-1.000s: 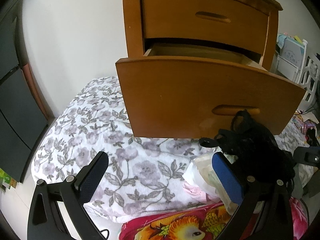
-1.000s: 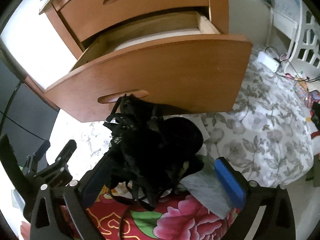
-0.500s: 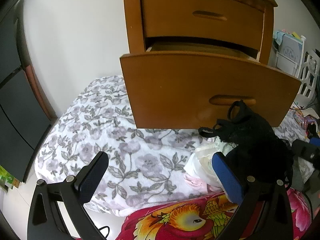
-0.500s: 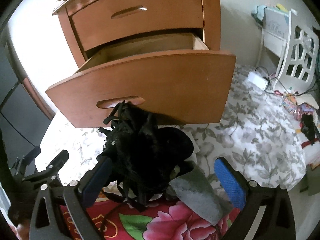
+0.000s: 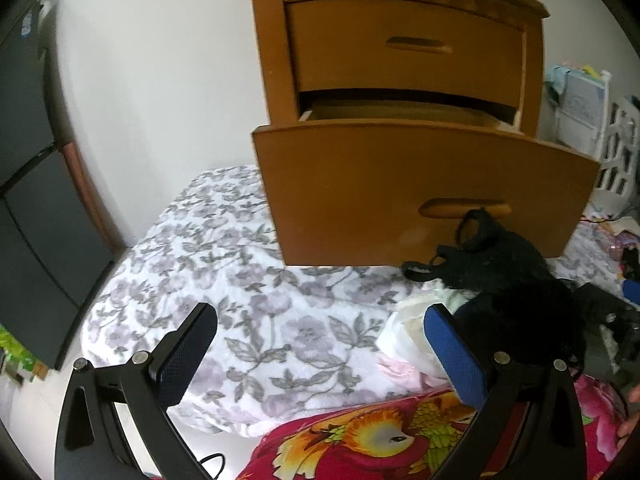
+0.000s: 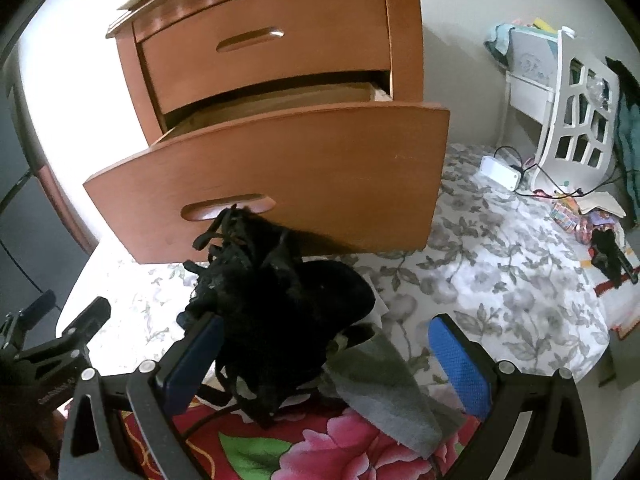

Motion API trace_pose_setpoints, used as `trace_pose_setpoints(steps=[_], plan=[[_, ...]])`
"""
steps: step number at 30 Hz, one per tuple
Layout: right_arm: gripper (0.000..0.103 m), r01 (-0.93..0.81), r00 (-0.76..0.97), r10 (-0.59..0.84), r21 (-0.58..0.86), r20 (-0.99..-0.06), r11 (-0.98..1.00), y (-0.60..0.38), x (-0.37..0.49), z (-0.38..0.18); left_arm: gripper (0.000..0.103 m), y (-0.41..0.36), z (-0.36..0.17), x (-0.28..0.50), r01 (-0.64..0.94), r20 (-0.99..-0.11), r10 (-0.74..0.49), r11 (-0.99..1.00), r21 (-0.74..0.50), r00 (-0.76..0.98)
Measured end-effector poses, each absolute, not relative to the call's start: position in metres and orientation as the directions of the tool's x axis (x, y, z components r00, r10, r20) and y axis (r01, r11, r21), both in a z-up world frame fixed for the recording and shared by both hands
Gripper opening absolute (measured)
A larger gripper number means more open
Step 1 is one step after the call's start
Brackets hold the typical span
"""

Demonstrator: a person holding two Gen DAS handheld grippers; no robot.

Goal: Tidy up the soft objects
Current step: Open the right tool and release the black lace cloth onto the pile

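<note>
A pile of black lace garments lies on the bed in front of the open lower drawer of a wooden nightstand. My right gripper is open around the pile, which leans against its left finger. A grey cloth lies under the pile between the fingers. In the left wrist view, the black garments and a white cloth sit just right of my left gripper. That gripper is open over the floral blanket with nothing between its fingers. The drawer front hangs over the bed.
The upper drawer is closed. A red flowered blanket lies nearest the grippers. At the right stand a white shelf, a power strip with cables and small clutter. A dark cabinet is on the left.
Both grippers have drawn back from the nightstand, so the drawer looks smaller and farther. The black pile stays in front of the drawer. Both grippers remain open.
</note>
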State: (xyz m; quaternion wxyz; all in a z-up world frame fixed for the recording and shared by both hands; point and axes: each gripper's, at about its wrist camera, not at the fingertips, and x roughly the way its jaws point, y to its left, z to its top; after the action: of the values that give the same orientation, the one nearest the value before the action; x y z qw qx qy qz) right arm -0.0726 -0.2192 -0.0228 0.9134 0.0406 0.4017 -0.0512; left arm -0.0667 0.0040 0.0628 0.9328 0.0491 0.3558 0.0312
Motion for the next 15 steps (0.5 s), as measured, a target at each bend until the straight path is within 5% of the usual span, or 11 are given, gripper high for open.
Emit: trace_pose_setpoints(steps=[15], plan=[[0.103, 0.162, 0.736, -0.116, 0.006, -0.666, 0.987, -0.2186, -0.0813, -0.0171, 0.103, 0.0061, 0.0642, -0.0685, -0.041, -0.643, 0.102, 0.993, 0.11, 0.759]])
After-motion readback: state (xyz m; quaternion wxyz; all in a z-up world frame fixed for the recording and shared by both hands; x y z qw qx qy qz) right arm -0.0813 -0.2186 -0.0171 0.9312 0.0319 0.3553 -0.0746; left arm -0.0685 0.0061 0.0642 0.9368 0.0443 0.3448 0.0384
